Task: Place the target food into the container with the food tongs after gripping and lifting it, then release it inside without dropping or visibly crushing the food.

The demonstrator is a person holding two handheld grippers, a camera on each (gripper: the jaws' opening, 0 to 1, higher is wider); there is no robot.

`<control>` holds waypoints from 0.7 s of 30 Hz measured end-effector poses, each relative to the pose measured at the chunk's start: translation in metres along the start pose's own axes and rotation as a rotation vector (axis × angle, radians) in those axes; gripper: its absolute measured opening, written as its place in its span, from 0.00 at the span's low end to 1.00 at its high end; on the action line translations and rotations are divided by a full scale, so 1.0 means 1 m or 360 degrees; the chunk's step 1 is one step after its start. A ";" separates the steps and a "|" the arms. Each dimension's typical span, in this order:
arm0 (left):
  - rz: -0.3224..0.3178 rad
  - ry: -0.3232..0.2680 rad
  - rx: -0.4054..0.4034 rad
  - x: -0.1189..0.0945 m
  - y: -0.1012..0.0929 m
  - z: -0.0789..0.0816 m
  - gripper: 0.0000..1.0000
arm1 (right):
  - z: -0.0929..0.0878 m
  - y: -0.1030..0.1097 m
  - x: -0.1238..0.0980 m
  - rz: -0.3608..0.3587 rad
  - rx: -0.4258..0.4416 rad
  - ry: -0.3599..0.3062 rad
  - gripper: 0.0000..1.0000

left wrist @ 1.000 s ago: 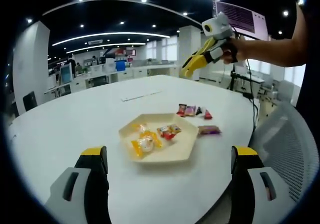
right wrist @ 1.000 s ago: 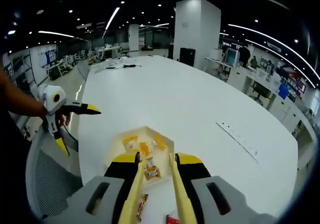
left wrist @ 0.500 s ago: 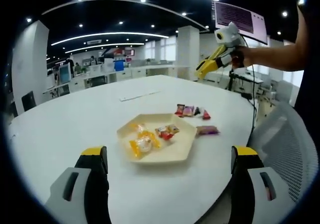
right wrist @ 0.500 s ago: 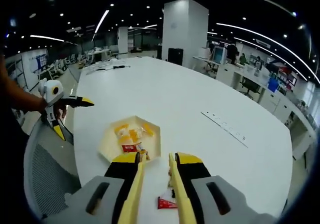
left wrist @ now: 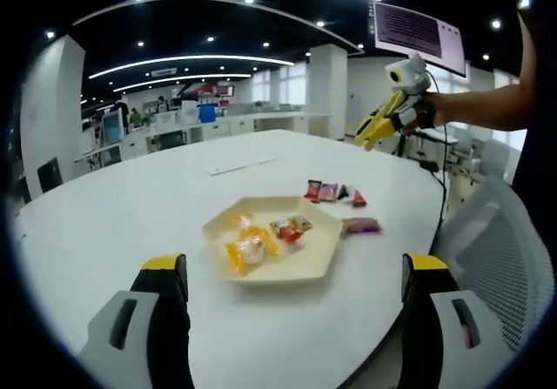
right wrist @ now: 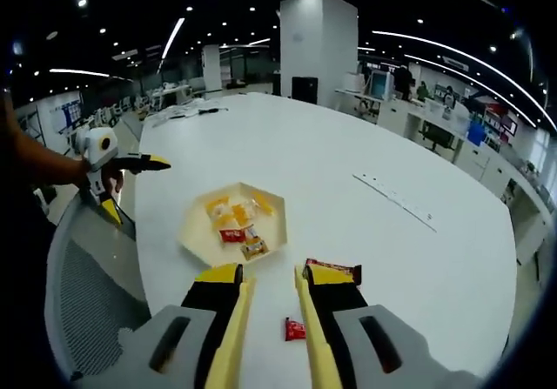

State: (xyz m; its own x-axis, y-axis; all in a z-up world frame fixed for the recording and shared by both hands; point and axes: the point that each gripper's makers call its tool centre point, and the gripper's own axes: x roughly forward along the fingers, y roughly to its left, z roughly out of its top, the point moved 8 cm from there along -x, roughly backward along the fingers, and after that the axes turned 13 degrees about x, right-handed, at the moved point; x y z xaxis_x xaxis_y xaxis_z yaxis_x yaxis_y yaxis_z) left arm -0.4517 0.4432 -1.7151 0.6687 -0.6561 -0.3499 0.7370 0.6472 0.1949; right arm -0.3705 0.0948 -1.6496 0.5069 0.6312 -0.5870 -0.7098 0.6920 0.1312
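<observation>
Hovering over table (left wrist: 130, 206), left gripper (left wrist: 291, 276) is gaping wide w/ nothing held. Right gripper (right wrist: 266, 278) is sitting nearly closed, empty, above loose snacks (right wrist: 294, 329). Tray (left wrist: 313, 263) is holding several wrapped snacks; more packets (left wrist: 335, 193) are lying just beside it.

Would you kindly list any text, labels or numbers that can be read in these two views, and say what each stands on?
None can be read.
Wall screen: lines of text, too blurred.
Snack wrappers on the table: print too small.
Wrappers in the tray: print too small.
</observation>
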 end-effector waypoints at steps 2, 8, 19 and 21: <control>0.0002 -0.0002 -0.0001 0.000 0.000 0.000 0.99 | 0.000 0.001 0.000 0.0012 -0.0003 0.0001 0.28; 0.0008 -0.0004 -0.0006 -0.001 0.001 0.000 0.98 | -0.001 0.002 0.002 -0.0003 -0.0009 -0.0035 0.28; 0.0020 -0.0008 -0.0013 -0.001 0.001 0.000 0.98 | -0.019 0.009 0.019 0.0024 0.0062 -0.0018 0.29; 0.0027 -0.0008 -0.0008 -0.002 0.002 0.000 0.99 | -0.021 0.011 0.022 0.0022 0.0069 -0.0022 0.29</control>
State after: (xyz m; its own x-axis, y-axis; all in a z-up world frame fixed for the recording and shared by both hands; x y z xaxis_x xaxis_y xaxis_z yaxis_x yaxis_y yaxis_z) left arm -0.4514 0.4453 -1.7142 0.6814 -0.6472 -0.3418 0.7252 0.6600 0.1961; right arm -0.3778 0.1088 -1.6780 0.5042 0.6453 -0.5739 -0.6950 0.6977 0.1739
